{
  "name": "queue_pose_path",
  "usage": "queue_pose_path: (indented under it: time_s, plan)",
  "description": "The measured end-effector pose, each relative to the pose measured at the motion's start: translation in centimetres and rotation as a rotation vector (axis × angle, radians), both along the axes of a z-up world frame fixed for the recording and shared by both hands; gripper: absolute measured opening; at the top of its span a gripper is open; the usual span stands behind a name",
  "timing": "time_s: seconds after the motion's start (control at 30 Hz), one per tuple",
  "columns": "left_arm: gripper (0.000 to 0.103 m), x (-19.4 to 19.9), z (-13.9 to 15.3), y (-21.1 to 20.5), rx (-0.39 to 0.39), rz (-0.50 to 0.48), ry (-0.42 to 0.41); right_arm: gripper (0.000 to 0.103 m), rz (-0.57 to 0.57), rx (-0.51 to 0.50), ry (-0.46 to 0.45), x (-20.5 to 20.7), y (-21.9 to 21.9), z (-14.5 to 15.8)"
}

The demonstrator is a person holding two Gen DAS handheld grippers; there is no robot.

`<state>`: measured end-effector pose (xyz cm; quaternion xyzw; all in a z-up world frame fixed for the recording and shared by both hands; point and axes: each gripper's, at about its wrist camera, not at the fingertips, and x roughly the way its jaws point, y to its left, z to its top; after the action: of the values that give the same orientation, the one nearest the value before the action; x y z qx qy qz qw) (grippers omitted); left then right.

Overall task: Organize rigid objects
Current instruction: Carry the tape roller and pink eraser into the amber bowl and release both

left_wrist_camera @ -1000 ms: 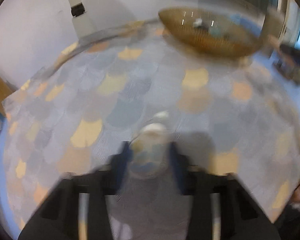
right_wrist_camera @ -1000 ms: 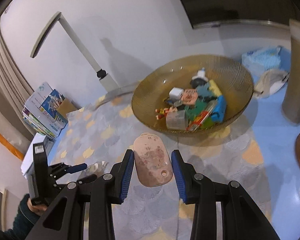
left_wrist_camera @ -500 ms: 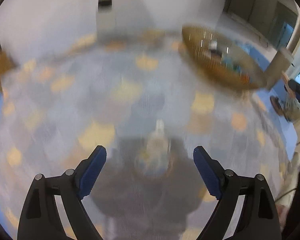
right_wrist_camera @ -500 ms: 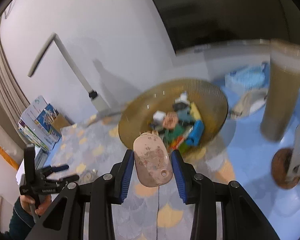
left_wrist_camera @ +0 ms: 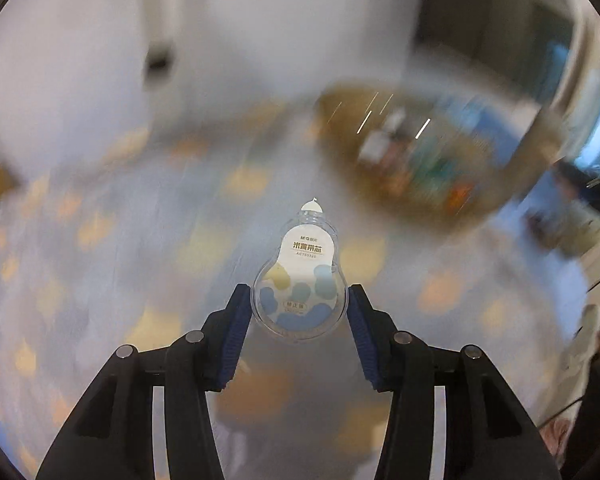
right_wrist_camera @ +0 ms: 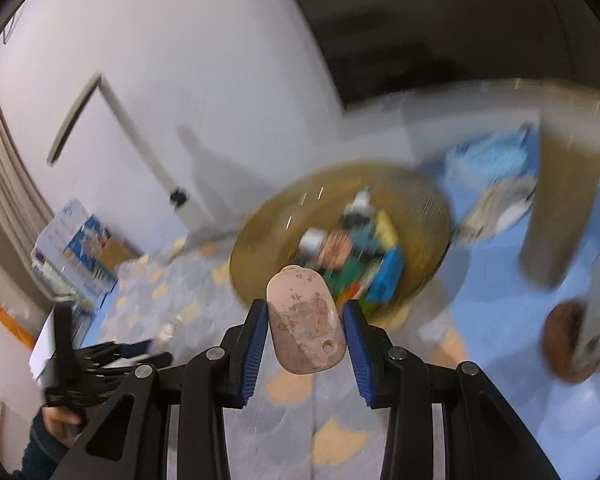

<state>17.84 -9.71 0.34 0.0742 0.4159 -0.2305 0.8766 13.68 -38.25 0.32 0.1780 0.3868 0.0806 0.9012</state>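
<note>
Left gripper (left_wrist_camera: pixel 299 312) closing on a clear pear-shaped correction-tape case (left_wrist_camera: pixel 300 280) above the patterned rug (left_wrist_camera: pixel 140 240); right gripper (right_wrist_camera: pixel 305 334) clamps a pink oval case (right_wrist_camera: pixel 306 320) before the blurred, seemingly toy-filled amber bowl (right_wrist_camera: pixel 268 236).

Motion blur smears the amber bowl (left_wrist_camera: pixel 416 160) at upper right of the left wrist view and its jumbled contents (right_wrist_camera: pixel 352 248), so single pieces cannot be told apart.
</note>
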Motion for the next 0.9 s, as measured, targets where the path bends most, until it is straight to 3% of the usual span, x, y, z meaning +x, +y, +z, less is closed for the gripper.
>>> queue_pose_path:
  time_s: [0.1,0.17,0.3,0.4,0.53,0.57,0.6,0.67,0.9]
  plan:
    - [0.046,0.8,5.2,-3.2,-0.084,-0.058,-0.089,0.038,-0.052,-0.06,-0.089,0.4,-0.8,3.2]
    - [0.046,3.0,7.2,-5.4,-0.179,-0.099,-0.047,0.038,-0.104,-0.135,-0.133,1.1,-0.8,4.7]
    - [0.046,6.2,5.4,-9.1,-0.181,-0.103,-0.016,0.038,-0.167,-0.235,-0.062,4.0,-0.8,3.2]
    - [0.046,7.7,2.8,-11.0,-0.153,-0.113,0.048,0.038,-0.182,-0.234,0.024,5.7,-1.3,0.7]
    - [0.046,8.1,1.2,-12.1,-0.111,-0.111,0.047,0.038,-0.204,-0.236,0.089,6.9,-2.2,-1.3]
    - [0.049,7.9,1.2,-12.0,-0.117,-0.105,0.037,0.038,-0.204,-0.227,0.092,7.0,-2.4,-1.5]
    - [0.069,7.9,1.1,-11.8,-0.13,-0.099,0.032,0.041,-0.201,-0.214,0.093,7.3,-2.7,-1.7]
    - [0.085,7.8,1.5,-10.9,-0.165,-0.078,0.029,0.063,-0.216,-0.214,0.114,7.6,-3.2,-1.9]
    - [0.085,5.7,3.5,-4.1,-0.276,-0.009,0.031,0.063,-0.216,-0.105,0.055,4.4,-3.8,0.2]
